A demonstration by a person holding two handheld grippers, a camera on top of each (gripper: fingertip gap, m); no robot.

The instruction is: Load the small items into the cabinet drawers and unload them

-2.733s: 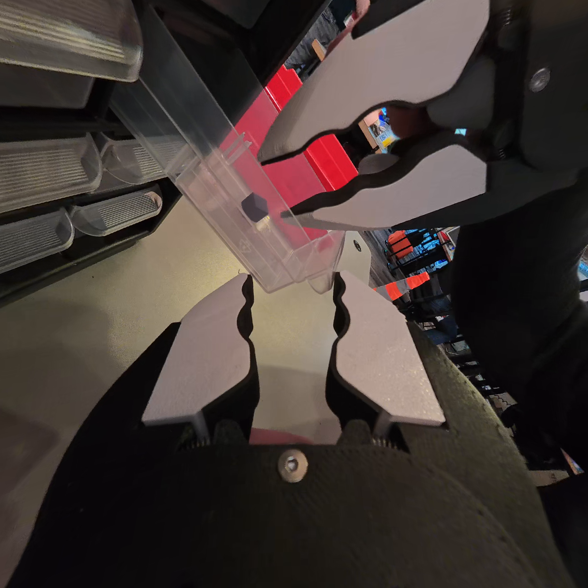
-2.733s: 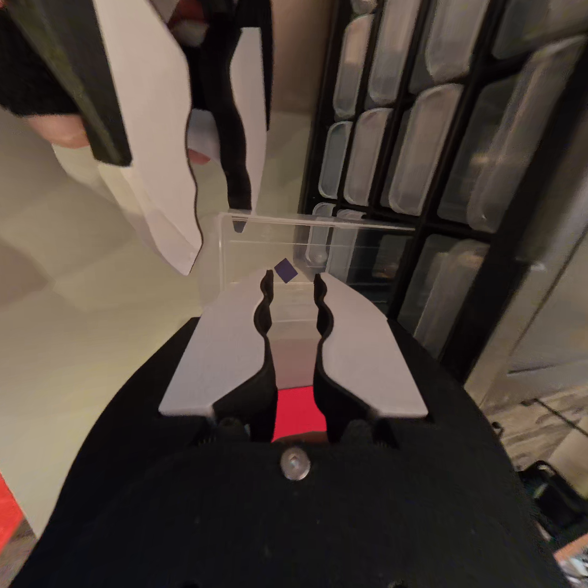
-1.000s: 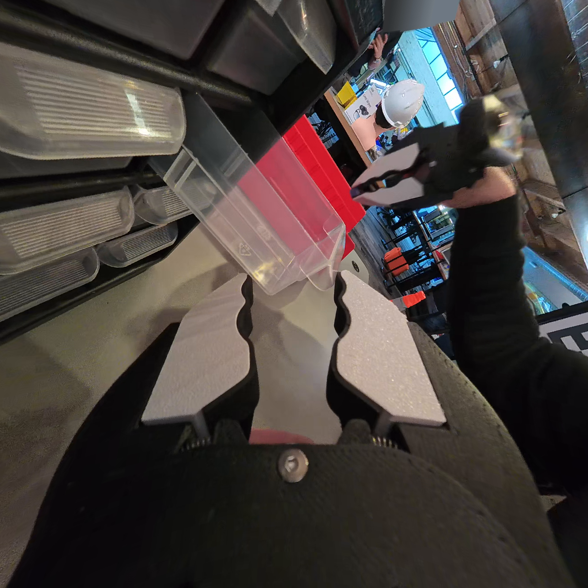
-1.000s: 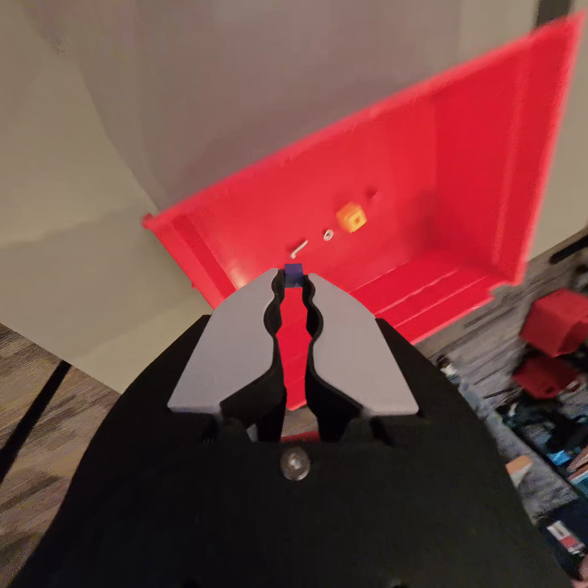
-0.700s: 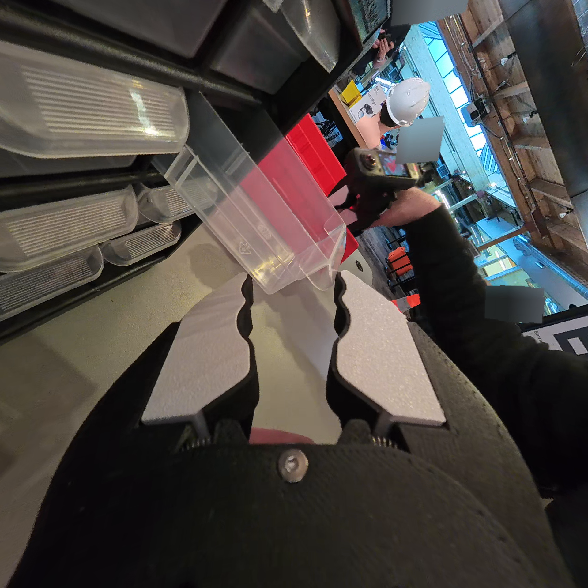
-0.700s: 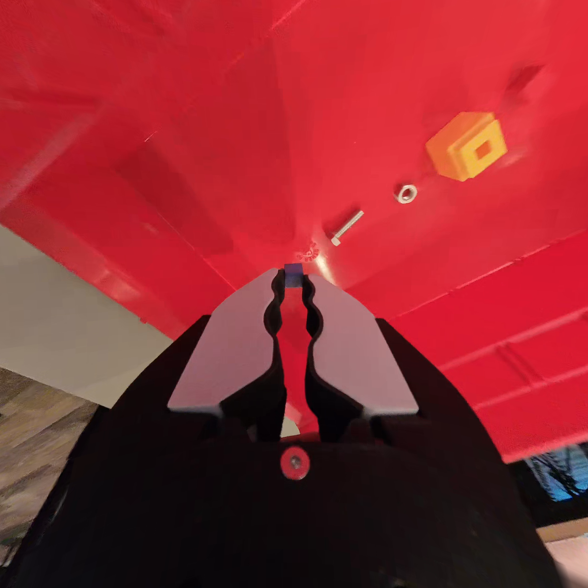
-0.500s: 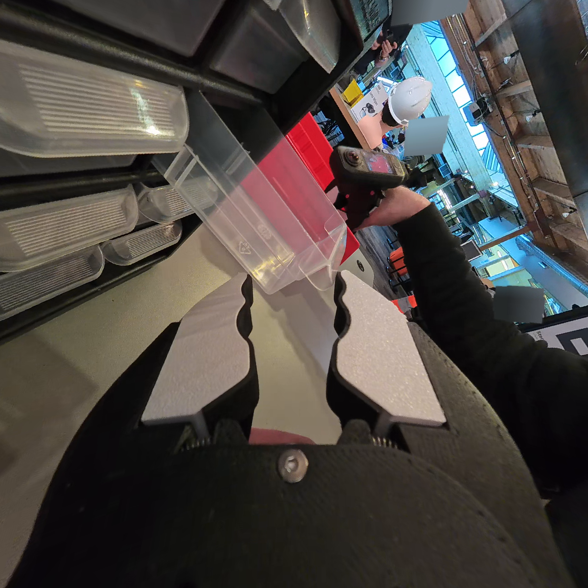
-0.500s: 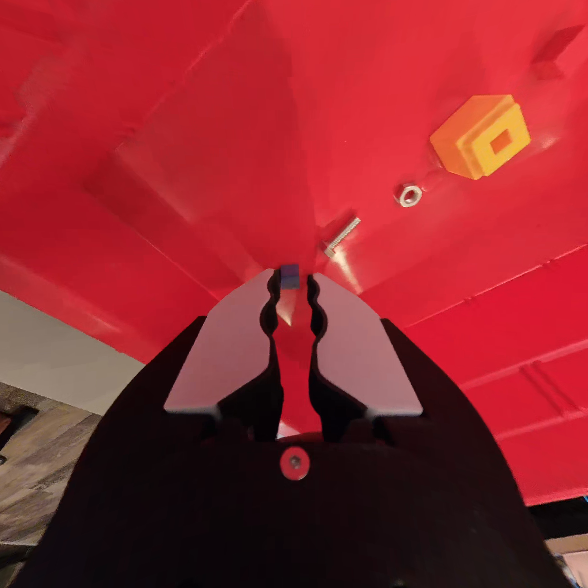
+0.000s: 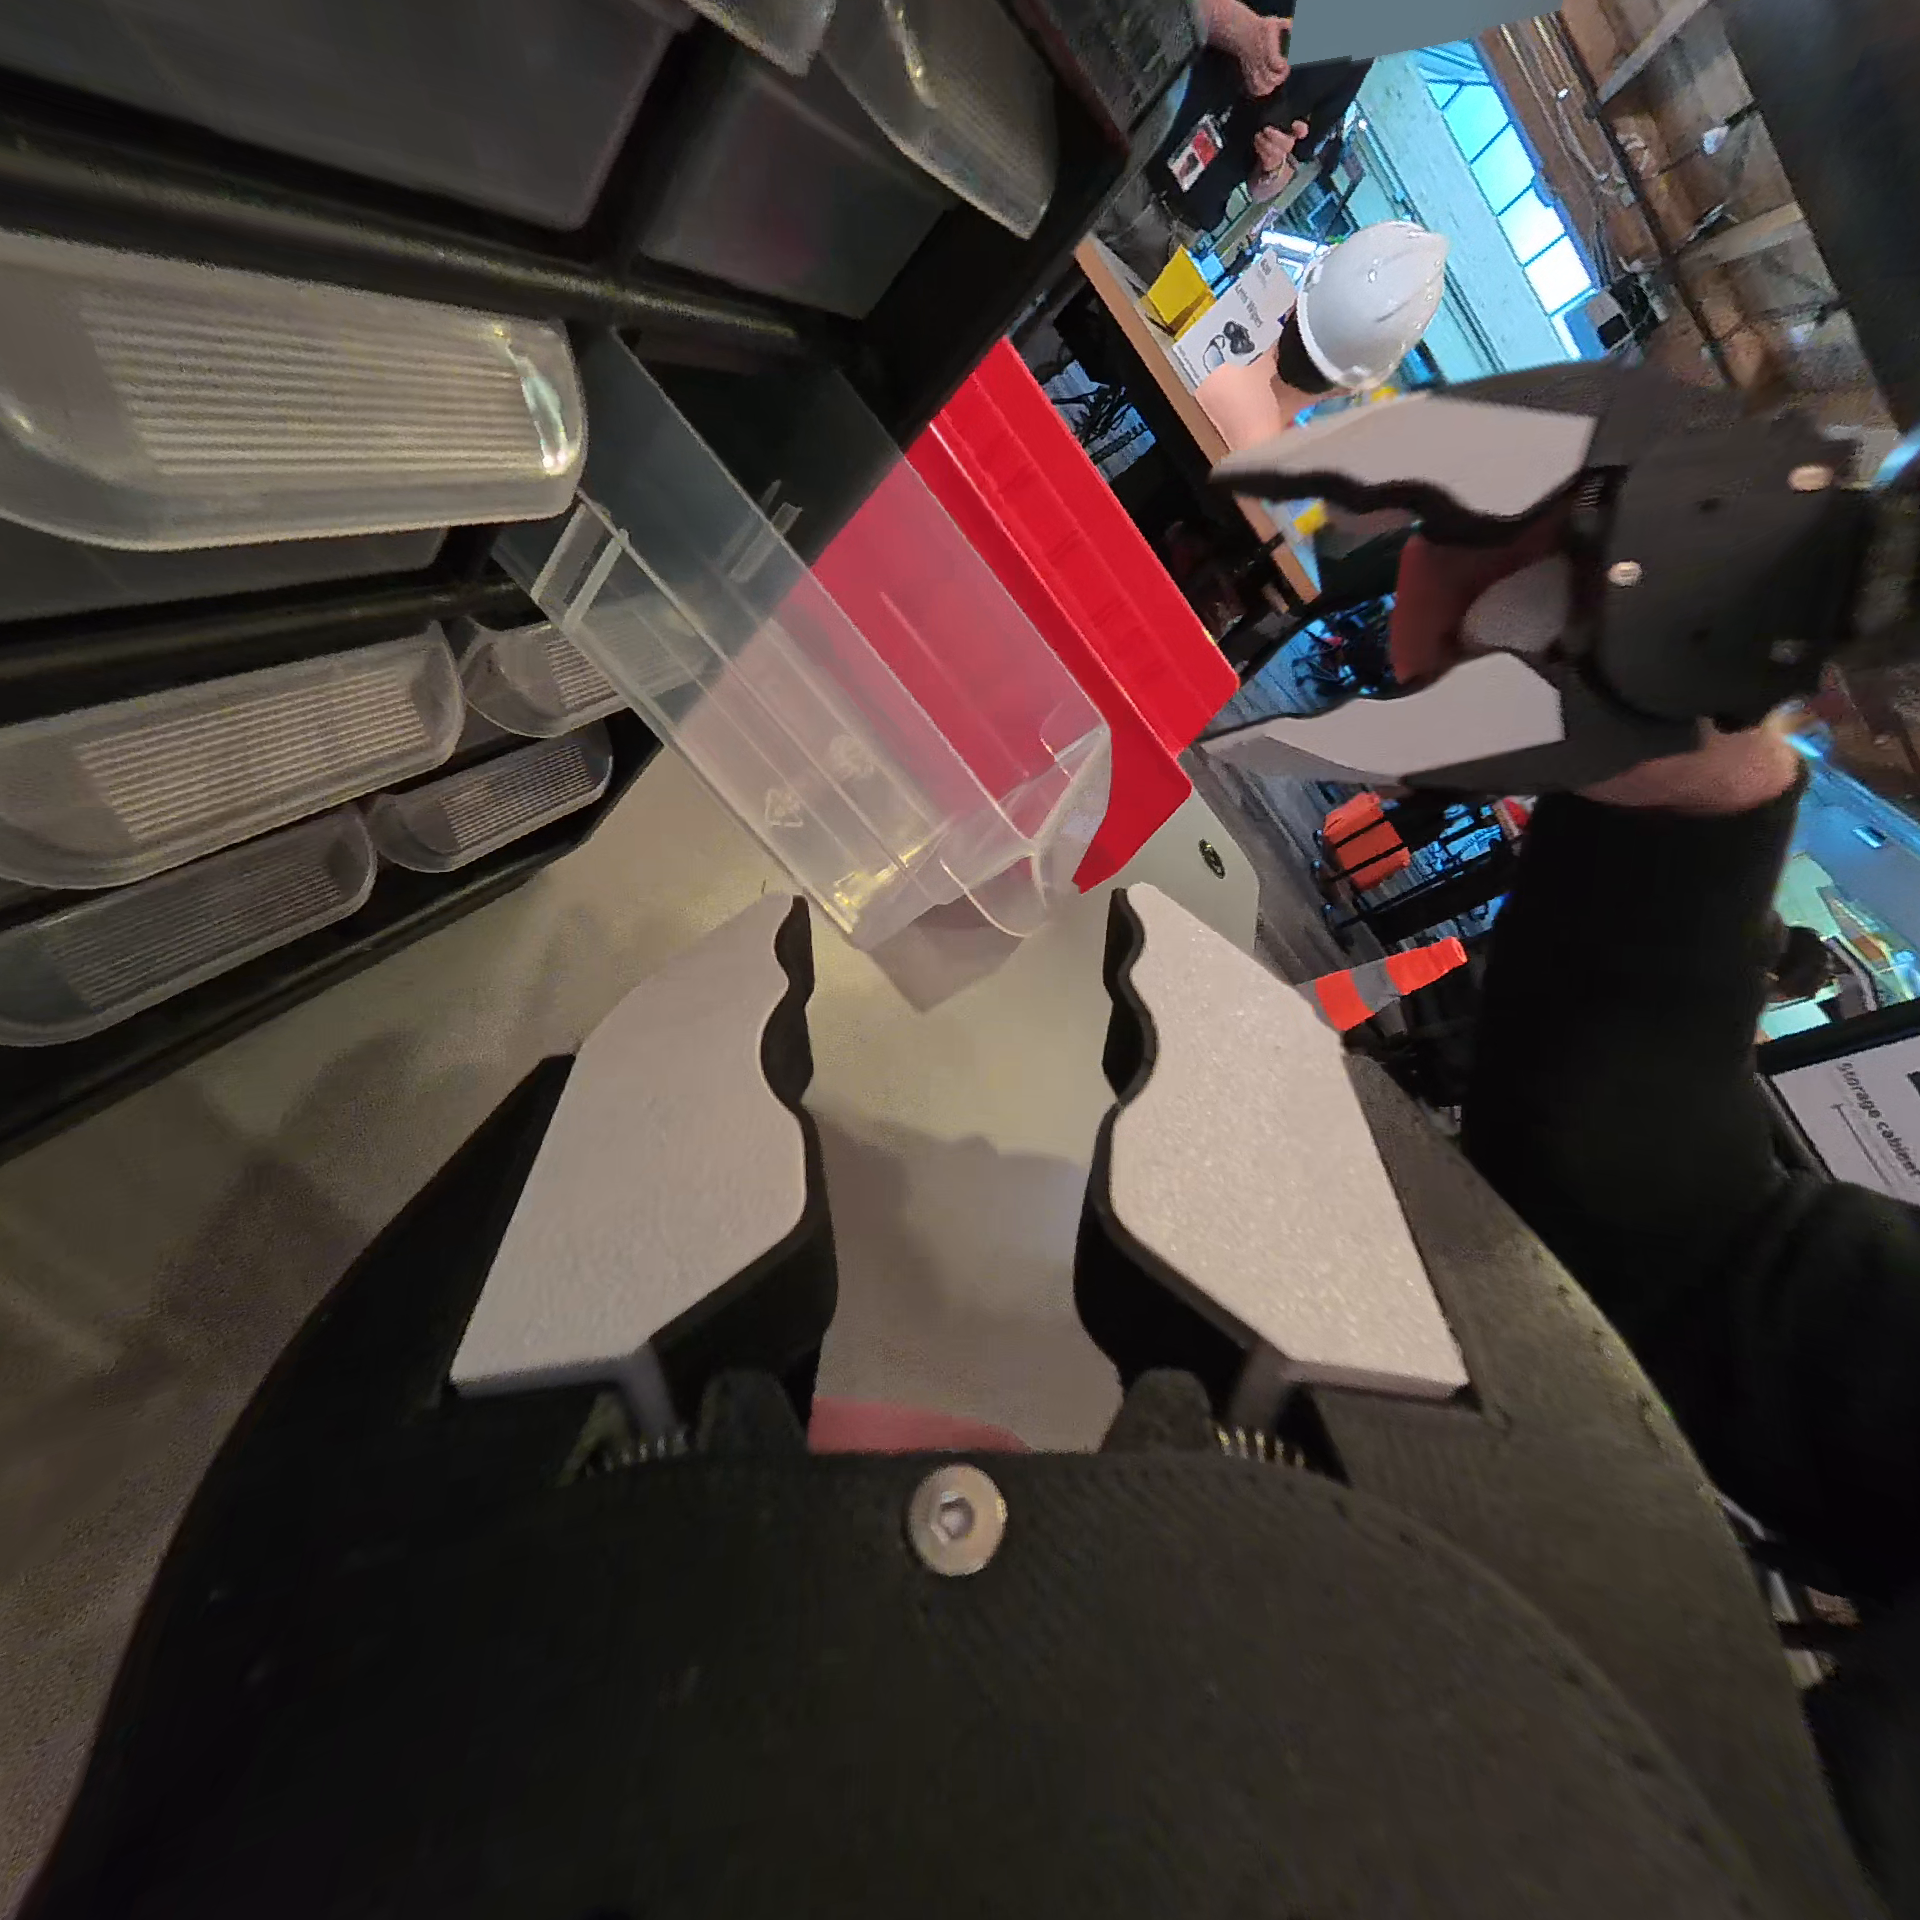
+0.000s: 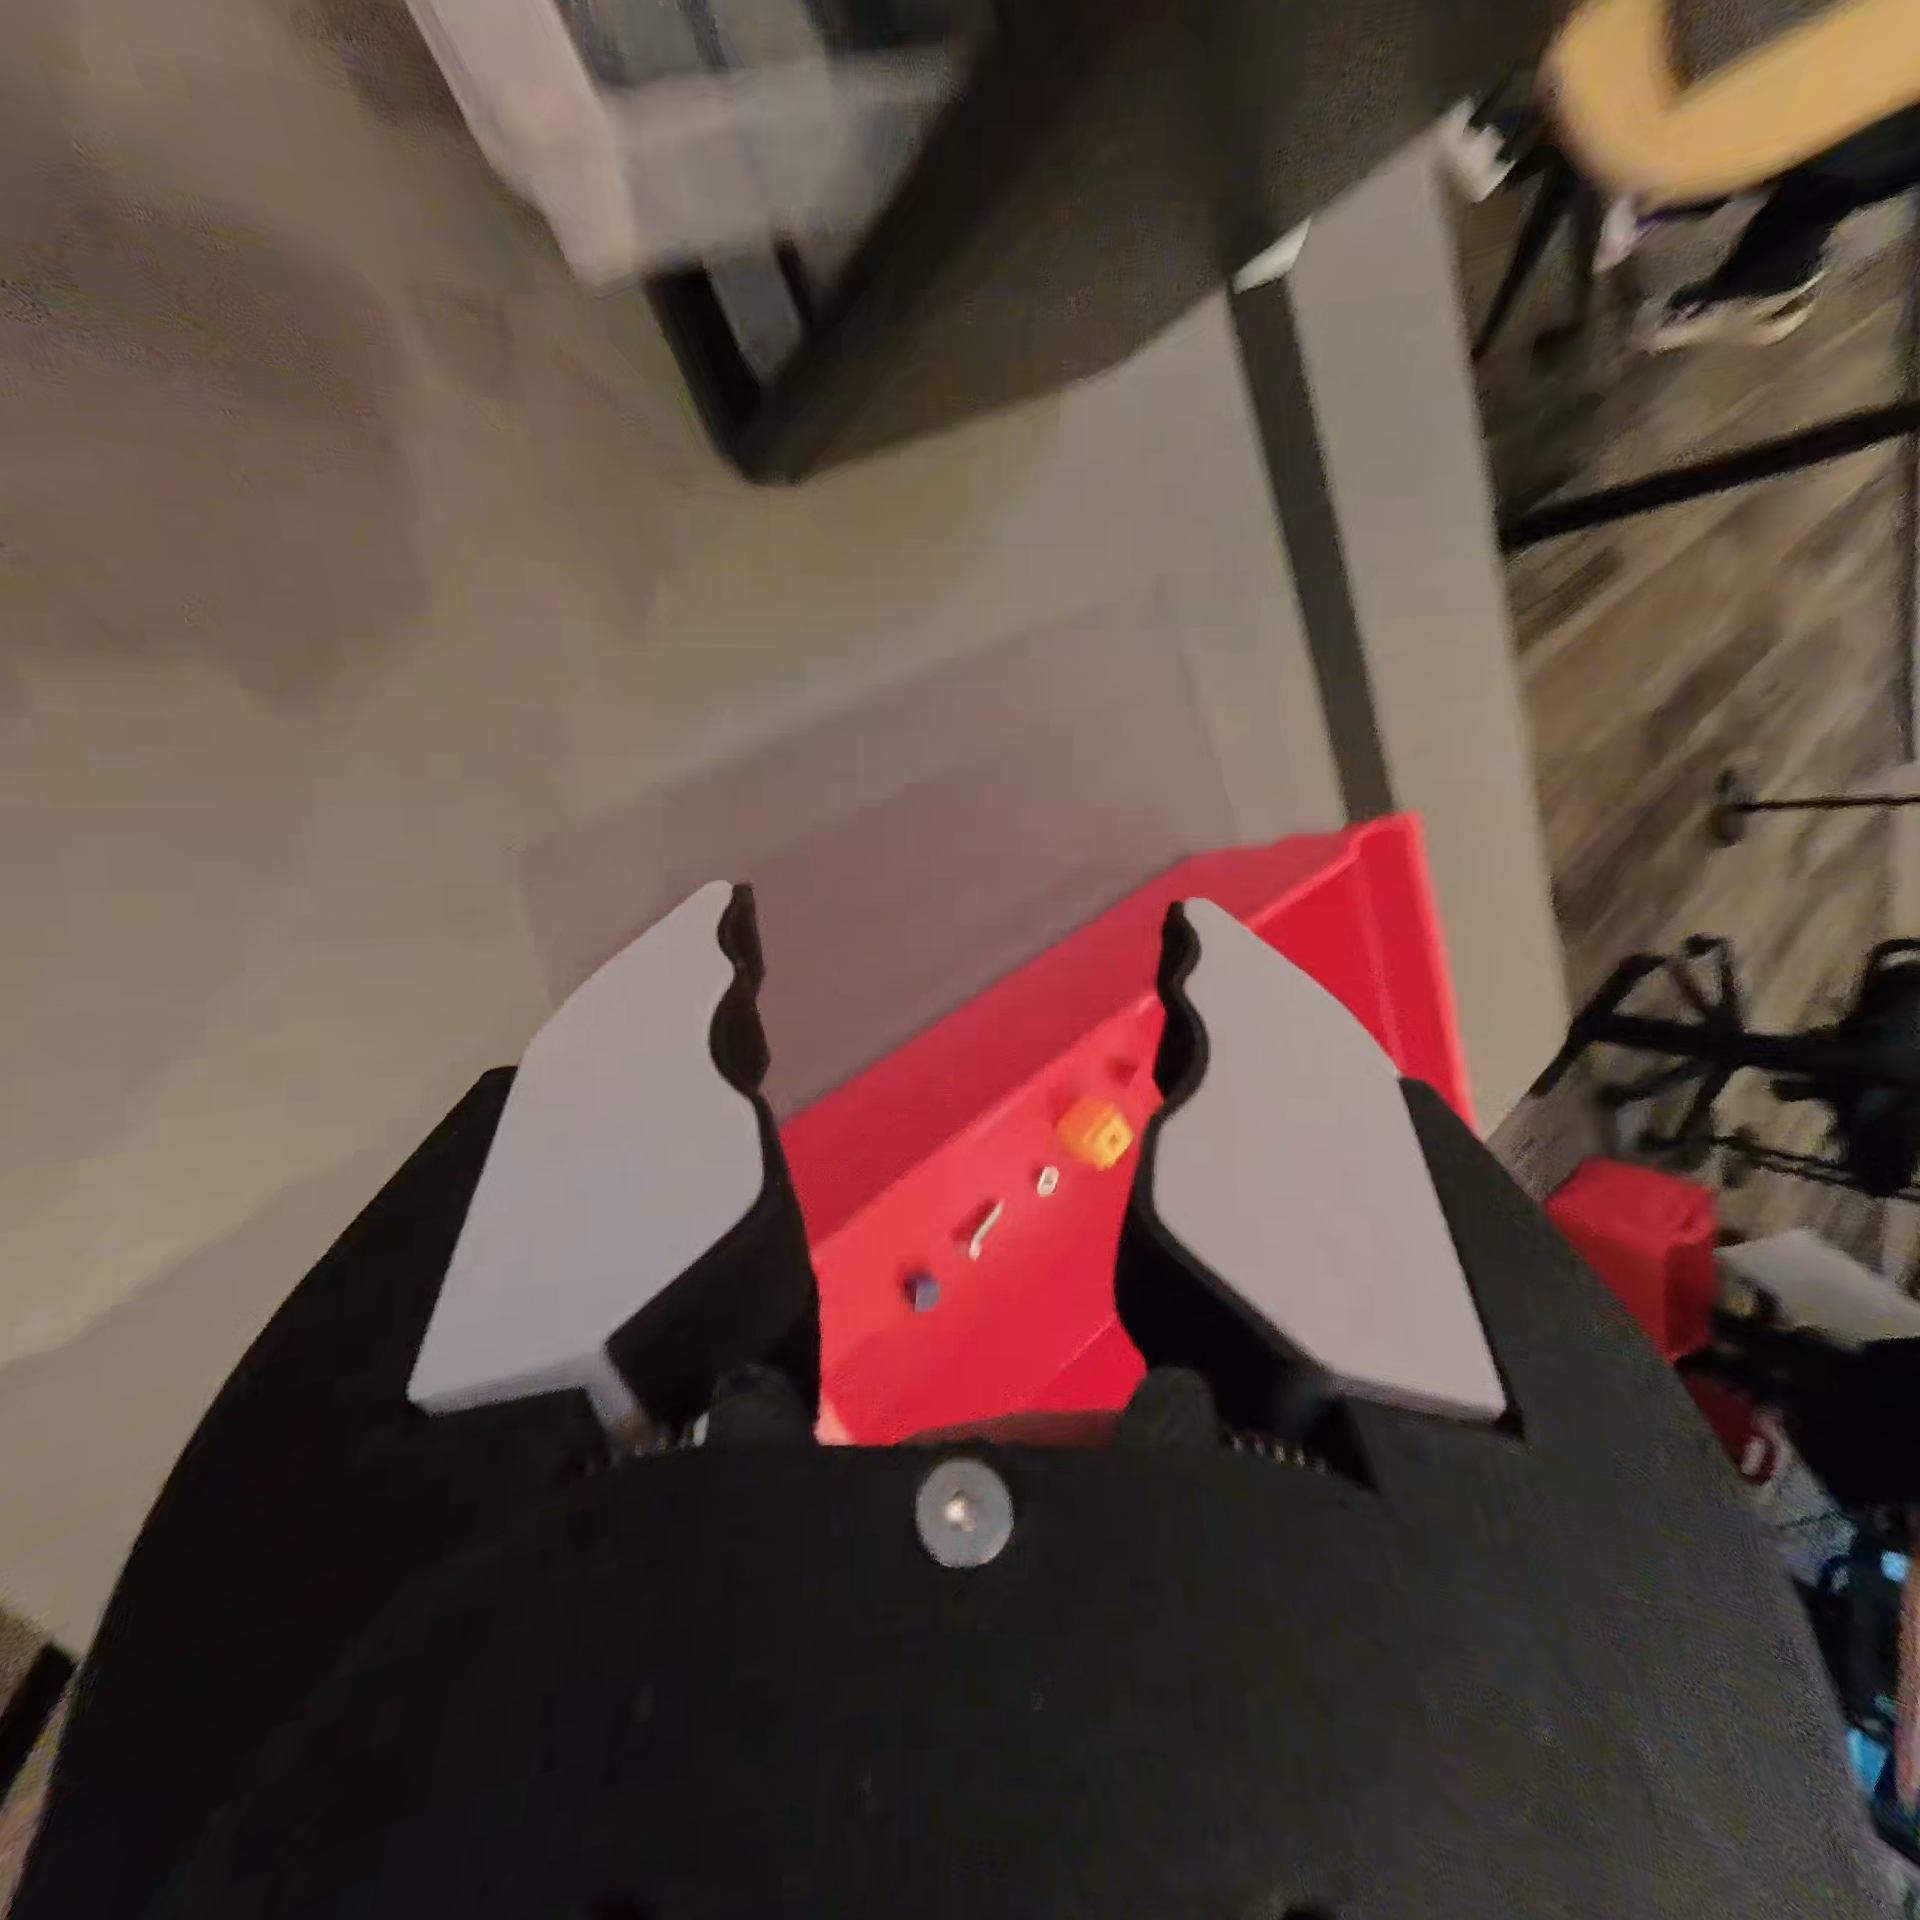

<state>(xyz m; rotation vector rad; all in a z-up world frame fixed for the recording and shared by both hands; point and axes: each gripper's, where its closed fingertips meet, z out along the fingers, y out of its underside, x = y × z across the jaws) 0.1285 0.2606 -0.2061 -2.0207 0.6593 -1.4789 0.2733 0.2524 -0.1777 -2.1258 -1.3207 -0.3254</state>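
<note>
My left gripper (image 9: pixel 951 914) is open, with the front lip of a pulled-out clear drawer (image 9: pixel 831 727) just ahead of its fingertips. The drawer looks empty. It sticks out of the black cabinet (image 9: pixel 727 343) of translucent drawers. My right gripper (image 10: pixel 956 902) is open and empty above the red bin (image 10: pixel 1320 914). It also shows in the left wrist view (image 9: pixel 1216 608), to the right of the drawer. In the bin lie a small blue cube (image 10: pixel 920 1291), a bolt (image 10: pixel 985 1229), a nut (image 10: pixel 1047 1180) and an orange block (image 10: pixel 1093 1135).
The red bin (image 9: pixel 1049 582) stands behind the open drawer on the beige table (image 9: pixel 312 1143). The cabinet (image 10: pixel 987 260) is a blur at the top of the right wrist view. The table edge and the floor with stands (image 10: pixel 1714 1039) lie to the right. The right tips stand about 25 cm off the bolt (image 10: pixel 985 1229). My right gripper is the nearer one to the nut (image 10: pixel 1047 1180): about 25 cm, against 35 cm.
My right gripper has opened, left the blue cube in the red bin, and pulled up and away from it. My left gripper stays at the drawer front.
</note>
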